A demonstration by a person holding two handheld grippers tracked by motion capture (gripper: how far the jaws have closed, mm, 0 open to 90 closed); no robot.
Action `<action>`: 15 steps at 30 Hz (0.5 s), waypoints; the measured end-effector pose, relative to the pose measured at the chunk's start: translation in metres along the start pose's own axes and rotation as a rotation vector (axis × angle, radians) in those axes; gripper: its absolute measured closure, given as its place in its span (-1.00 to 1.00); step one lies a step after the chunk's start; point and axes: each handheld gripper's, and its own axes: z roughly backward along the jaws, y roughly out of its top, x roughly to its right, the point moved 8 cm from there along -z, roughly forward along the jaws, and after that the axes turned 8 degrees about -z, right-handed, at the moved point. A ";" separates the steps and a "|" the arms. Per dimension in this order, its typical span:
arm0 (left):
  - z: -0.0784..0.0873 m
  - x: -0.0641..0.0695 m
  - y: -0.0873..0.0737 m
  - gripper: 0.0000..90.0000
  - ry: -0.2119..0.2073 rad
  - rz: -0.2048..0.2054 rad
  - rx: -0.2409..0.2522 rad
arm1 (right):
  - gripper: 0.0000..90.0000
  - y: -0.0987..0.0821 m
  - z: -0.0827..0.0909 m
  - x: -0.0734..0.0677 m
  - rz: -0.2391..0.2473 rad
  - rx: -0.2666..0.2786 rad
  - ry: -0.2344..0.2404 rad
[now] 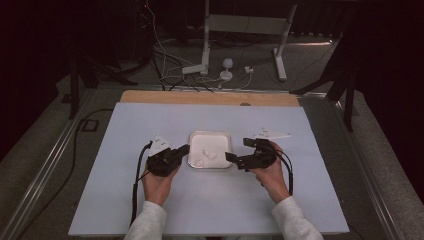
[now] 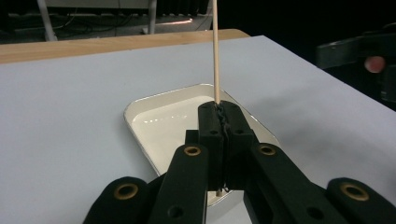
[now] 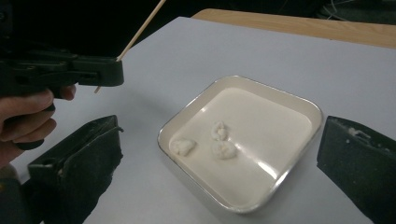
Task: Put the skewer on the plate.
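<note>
Skewer (image 2: 216,51), a thin wooden stick, stands clamped in the left gripper (image 1: 181,150), whose jaws are pressed tight on its lower end; its long axis runs nearly upright, rising out of the jaws over the near-left rim of the tray (image 1: 192,150). In the right gripper view the same stick slants up and away from that gripper, its lower tip poking out just beneath the jaws. To the right lies the shallow white tray in the middle of the surface (image 1: 125,200), with three small white lumps (image 3: 217,140) resting apart on its floor, grouped toward one corner. Farther right, the right gripper (image 1: 231,157) waits at the tray's opposite edge with its jaws spread wide and nothing between them; the lumps lie ahead of it and between its two pads. Judging by this, the right gripper is nearer the lumps, so picking one would likely fall to it, with the stick waiting upright across the tray.
</note>
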 end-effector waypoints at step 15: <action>-0.019 0.001 -0.003 0.99 0.011 0.022 -0.028 | -1.00 -0.022 0.034 0.014 0.005 0.041 -0.026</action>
